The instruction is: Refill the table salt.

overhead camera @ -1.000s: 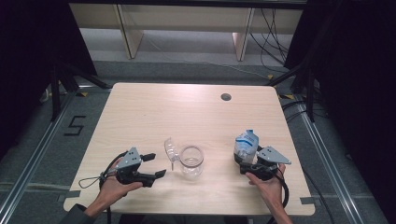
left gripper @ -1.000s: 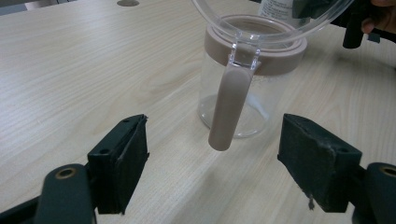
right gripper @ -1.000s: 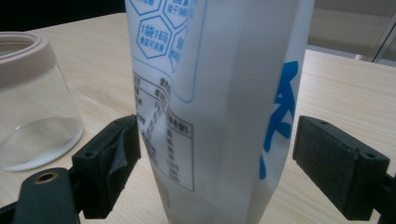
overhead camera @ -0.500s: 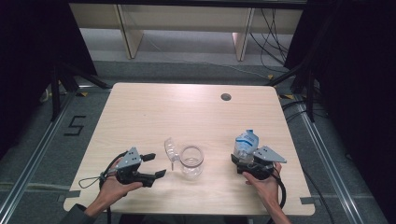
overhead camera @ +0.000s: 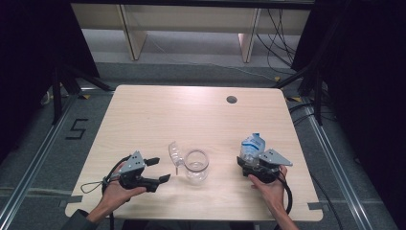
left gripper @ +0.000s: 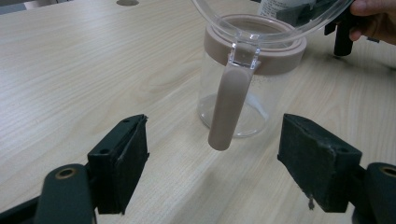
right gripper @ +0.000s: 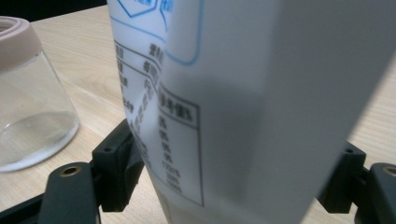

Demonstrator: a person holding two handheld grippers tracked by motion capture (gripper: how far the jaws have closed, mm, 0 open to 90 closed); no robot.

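Note:
A clear glass jar (overhead camera: 196, 166) (left gripper: 243, 100) with a brown collar stands at the table's front centre, its hinged clear lid (overhead camera: 174, 153) (left gripper: 275, 14) swung open to the left. My left gripper (overhead camera: 160, 169) (left gripper: 215, 170) rests open just left of the jar, its jaws on either side of the hanging brown clasp (left gripper: 229, 107) and apart from it. A white and blue printed pouch (overhead camera: 252, 143) (right gripper: 233, 93) stands upright to the right of the jar (right gripper: 32, 93). My right gripper (overhead camera: 249, 162) (right gripper: 233, 184) has just been closing; the pouch's lower part sits between its jaws, pads against both sides.
The pale wooden table (overhead camera: 167, 115) has a round cable hole (overhead camera: 231, 99) at the back right. Grey floor with cables and dark frames surrounds the table. The person's right hand (left gripper: 373, 21) shows beyond the jar in the left gripper view.
The right gripper has moved a little to the left and in under the pouch, so the pouch's base now sits between its jaws. Left gripper and jar have stayed put.

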